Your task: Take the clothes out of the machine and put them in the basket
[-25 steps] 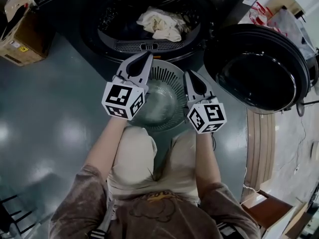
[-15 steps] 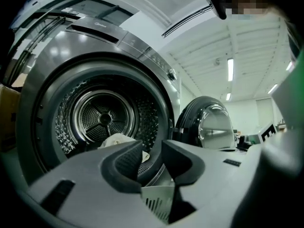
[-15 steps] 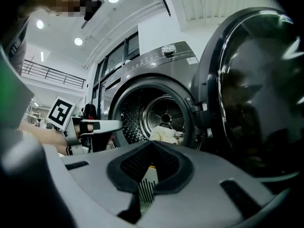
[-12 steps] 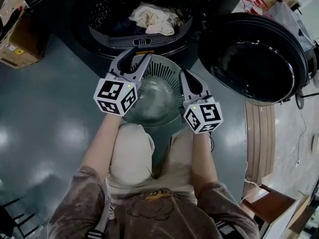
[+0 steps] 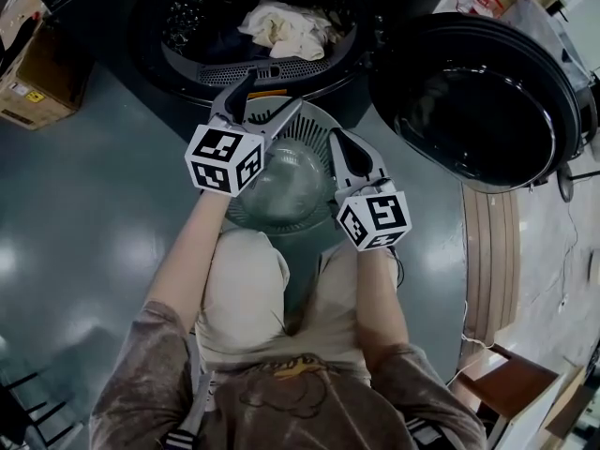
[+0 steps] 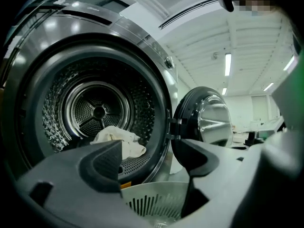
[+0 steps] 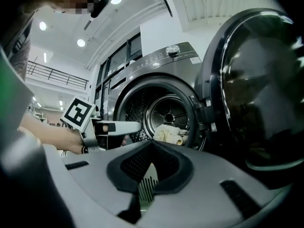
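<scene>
Left tool [image 6: 151, 148] is opening wide, nothing between its jaws (the basket [image 6: 152, 204] shows below); right tool [image 7: 152, 145] is closed, empty. Clothes [image 5: 286, 28] lie inside the machine [image 5: 187, 31], near its front rim.

Clothes [image 5: 284, 28]: one cream, crumpled bundle lying low in the drum [image 6: 97, 110], near the front lip.

Machine [image 5: 164, 78]: dark front-loader with a round opening and a perforated steel drum. Its door [image 5: 487, 101] is swung wide open on the right-hand hinge.

Basket [image 5: 307, 129]: pale, round, with a slotted wall. It stands upright on the floor [image 5: 94, 186] just in front of the opening, below its lip. The glossy bottom shows.
</scene>
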`<state>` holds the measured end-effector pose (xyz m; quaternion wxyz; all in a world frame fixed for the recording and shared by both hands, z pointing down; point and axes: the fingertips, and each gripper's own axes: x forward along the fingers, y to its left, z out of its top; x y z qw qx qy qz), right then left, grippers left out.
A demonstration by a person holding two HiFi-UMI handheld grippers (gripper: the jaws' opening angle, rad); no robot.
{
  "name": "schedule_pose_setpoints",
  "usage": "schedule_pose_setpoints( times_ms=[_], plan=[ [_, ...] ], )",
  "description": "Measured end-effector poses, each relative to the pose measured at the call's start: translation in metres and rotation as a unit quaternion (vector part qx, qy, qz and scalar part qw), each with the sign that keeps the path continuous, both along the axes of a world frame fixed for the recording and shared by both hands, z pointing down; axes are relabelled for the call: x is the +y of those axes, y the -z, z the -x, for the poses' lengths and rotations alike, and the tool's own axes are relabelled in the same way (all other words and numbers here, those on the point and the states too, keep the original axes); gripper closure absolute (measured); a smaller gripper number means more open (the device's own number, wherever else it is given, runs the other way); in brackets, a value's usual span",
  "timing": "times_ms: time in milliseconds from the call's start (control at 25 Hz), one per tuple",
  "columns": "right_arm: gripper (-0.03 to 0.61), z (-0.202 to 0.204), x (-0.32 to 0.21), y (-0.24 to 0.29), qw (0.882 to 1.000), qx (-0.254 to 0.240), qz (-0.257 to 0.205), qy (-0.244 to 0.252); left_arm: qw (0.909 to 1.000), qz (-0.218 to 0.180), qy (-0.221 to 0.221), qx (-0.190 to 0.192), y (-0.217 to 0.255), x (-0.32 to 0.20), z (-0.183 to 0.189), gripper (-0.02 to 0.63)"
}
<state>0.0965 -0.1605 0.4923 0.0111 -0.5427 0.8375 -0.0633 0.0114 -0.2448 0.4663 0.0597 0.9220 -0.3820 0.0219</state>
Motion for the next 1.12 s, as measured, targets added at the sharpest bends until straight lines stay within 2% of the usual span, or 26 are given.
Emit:
schedule_pose_setpoints(
  times_ms=[120,400,840,1120],
  plan=[
    [0.580,-0.010,-0.002,-0.003,1.000,-0.020,-0.001,-0.011,0.9999,-0.003,-0.001,-0.015,-0.007,-0.012,-0.008,0.239],
    [0.580,-0.021,0.000,-0.006,0.999,-0.023,0.009,-0.022,0.9981,-0.022,-0.010,-0.056,-0.021,-0.057,-0.038,0.230],
    [0.580,-0.025,0.012,0.002,0.999,-0.037,0.007,-0.019,0.9950,0.038,-0.002,-0.092,-0.073,-0.144,-0.070,0.218],
    [0.580,-0.030,0.014,0.002,0.999,-0.030,0.007,-0.022,0.9887,0.050,0.007,-0.141,-0.093,-0.170,-0.080,0.189]
  ],
)
